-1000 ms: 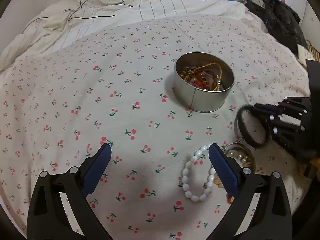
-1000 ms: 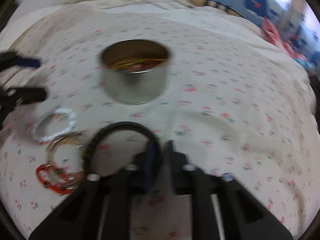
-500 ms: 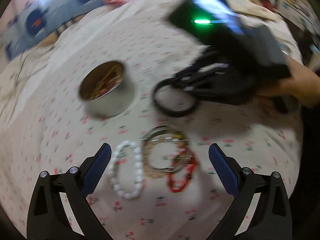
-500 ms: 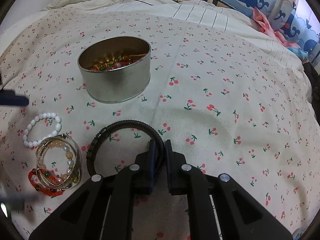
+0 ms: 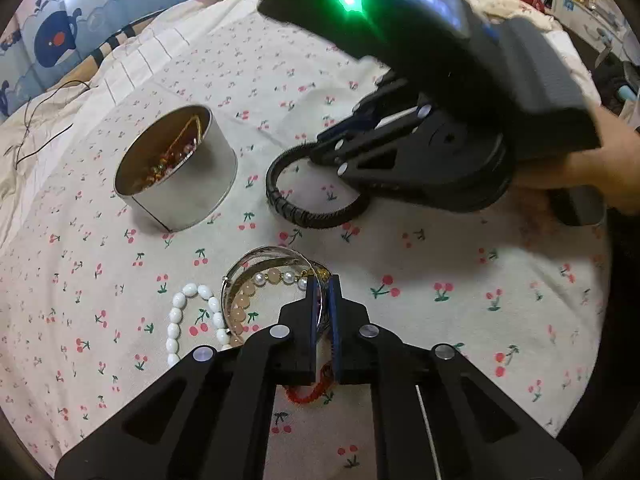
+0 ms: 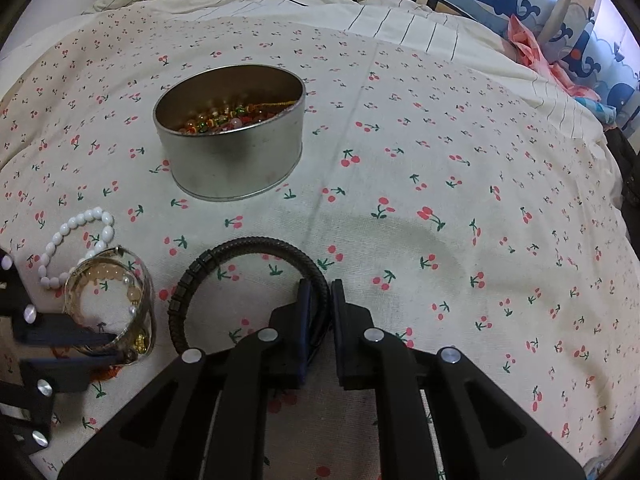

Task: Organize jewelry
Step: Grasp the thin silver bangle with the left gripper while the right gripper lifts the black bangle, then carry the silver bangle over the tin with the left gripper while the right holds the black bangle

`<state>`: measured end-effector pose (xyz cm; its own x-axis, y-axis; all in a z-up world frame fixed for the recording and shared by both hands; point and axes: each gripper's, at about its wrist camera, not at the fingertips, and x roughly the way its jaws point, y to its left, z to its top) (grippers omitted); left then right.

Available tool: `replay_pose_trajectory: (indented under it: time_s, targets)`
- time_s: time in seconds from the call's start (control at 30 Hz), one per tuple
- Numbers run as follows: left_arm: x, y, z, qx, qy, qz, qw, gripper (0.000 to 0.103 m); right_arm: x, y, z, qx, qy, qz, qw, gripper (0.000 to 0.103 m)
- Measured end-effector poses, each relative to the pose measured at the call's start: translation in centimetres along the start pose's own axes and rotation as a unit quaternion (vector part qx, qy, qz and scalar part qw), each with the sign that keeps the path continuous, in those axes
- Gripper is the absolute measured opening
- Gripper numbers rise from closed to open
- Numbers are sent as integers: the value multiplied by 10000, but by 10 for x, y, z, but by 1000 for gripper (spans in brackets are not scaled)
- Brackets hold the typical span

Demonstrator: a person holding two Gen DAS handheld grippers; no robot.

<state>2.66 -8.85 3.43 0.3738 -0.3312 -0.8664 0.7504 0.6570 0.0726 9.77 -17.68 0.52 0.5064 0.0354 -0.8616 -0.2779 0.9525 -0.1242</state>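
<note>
Here the left gripper (image 5: 323, 304), jaws just closed, is clamped on the silver bangle (image 5: 264, 258) beside the tin (image 6: 228, 132); the black bracelet (image 6: 240, 264) is pinched by the right gripper (image 6: 320, 308), so both are readied for lifting

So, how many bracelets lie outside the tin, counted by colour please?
Black braided bracelet: 1
White bead bracelet: 1
Clear bangle: 1
Peach-and-pearl bead bracelet: 1
Red bracelet: 1
Total: 5

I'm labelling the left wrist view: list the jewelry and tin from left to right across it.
Metal tin → white bead bracelet → clear bangle in the left gripper → black braided bracelet held by the right gripper.
</note>
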Motion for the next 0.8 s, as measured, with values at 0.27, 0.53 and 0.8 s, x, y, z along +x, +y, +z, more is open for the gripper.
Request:
replay_pose_trajectory:
  time_s: [0.27, 0.53, 0.8]
  targets:
    - [-20, 45, 0, -940, -386, -586, 9931, 5, 0, -1, 0, 9, -6, 14, 10000, 12]
    - [-37, 84, -1, -1838, -791, -921, 9754, 5, -2, -8, 1, 324, -96, 366, 9988, 12]
    - [-28, 85, -1, -1780, -674, -273, 9813, 5, -14, -13, 5, 633, -360, 829, 9939, 11]
